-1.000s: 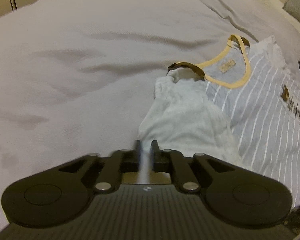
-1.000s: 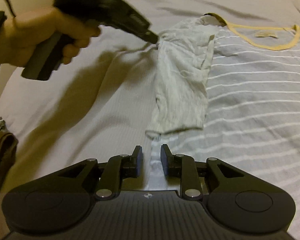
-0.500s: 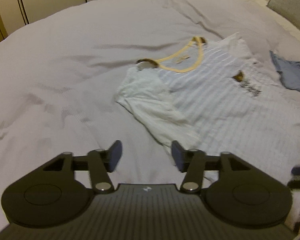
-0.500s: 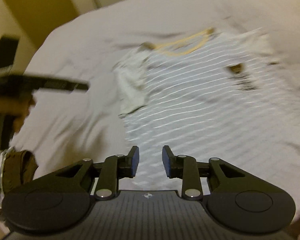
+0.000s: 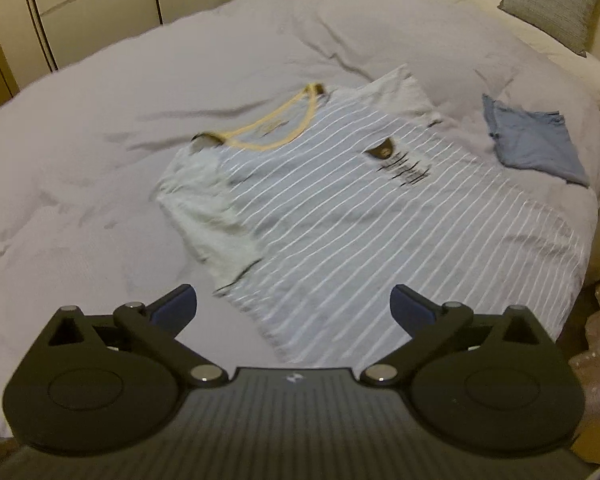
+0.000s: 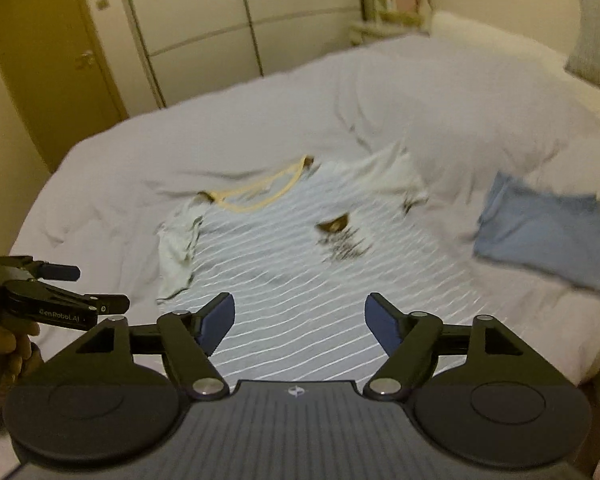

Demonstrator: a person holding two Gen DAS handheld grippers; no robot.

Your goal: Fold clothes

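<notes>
Shirt (image 5: 340,216) lies flat on the bed (image 5: 180,80), its left sleeve (image 5: 208,208) folded in. Left gripper (image 5: 294,308) and right gripper (image 6: 300,320) hover spread wide, holding nothing. A loose pinch could drag the folded sleeve open. The near hem overhangs the bed's edge; a blue cloth (image 5: 536,144) crowds the right.

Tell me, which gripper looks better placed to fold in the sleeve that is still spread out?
Probably the right gripper. The unfolded sleeve lies on its side of the striped shirt; the left gripper sits nearer the already folded sleeve. Both are open and empty.
</notes>
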